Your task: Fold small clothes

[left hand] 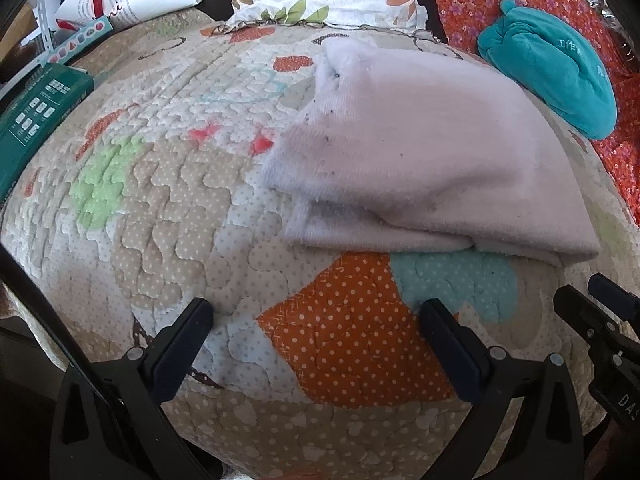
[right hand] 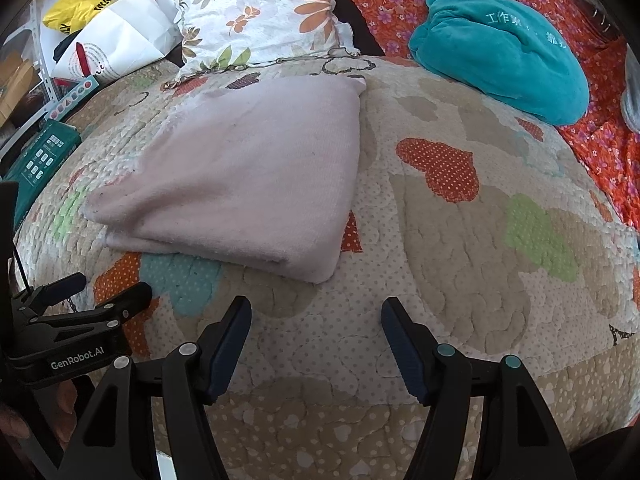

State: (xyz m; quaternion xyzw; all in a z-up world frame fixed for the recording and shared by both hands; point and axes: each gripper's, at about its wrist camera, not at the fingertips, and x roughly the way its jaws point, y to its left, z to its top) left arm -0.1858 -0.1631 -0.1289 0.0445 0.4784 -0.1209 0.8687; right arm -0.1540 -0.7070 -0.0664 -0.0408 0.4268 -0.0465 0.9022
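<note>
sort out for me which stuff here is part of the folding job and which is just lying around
Job: folded pale pink cloth, left gripper and right gripper, both open and empty.

Lying about: teal plush cushion, floral pillow, green box, white paper bag.

The green box [left hand: 36, 120] runs off the left edge, its print too small to read.

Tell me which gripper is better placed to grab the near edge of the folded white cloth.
Probably the left gripper: open, it faces the white cloth almost straight on. From the right gripper, also open, the cloth lies off to its left.
</note>
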